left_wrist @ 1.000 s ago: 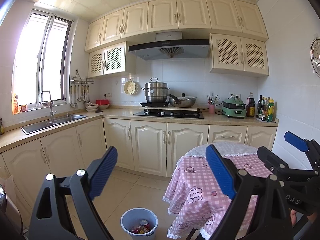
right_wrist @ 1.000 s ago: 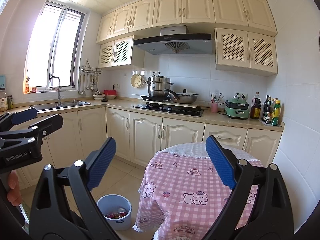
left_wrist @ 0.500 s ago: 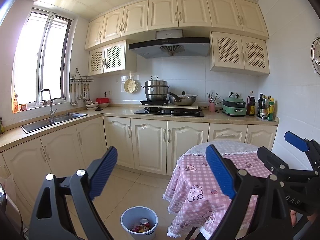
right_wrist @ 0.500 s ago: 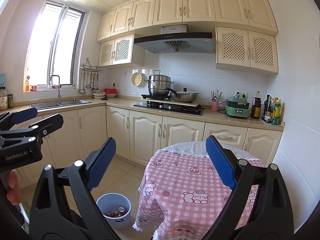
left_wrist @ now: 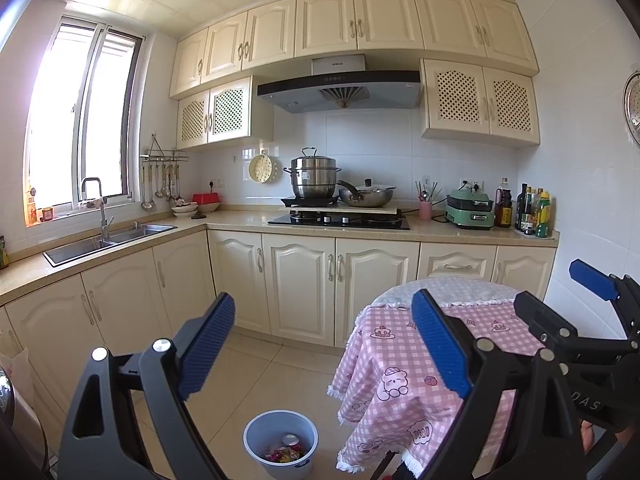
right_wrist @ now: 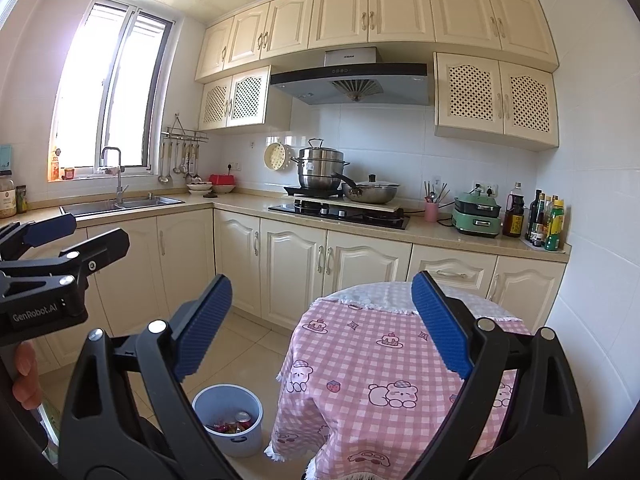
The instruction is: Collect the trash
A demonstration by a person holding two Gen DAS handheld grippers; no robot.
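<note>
Beside tablecloth hem [right_wrist: 280, 446], bin [right_wrist: 228, 420], bare floor [right_wrist: 240, 356]

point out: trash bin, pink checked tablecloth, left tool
trash bin [right_wrist: 224, 402]: right wrist view, on the inner back wall below the rim.
pink checked tablecloth [right_wrist: 360, 360]: right wrist view, on the bare top surface of the cloth.
left tool [left_wrist: 320, 350]: left wrist view, midway between its blue fingertips, which stand wide apart.
</note>
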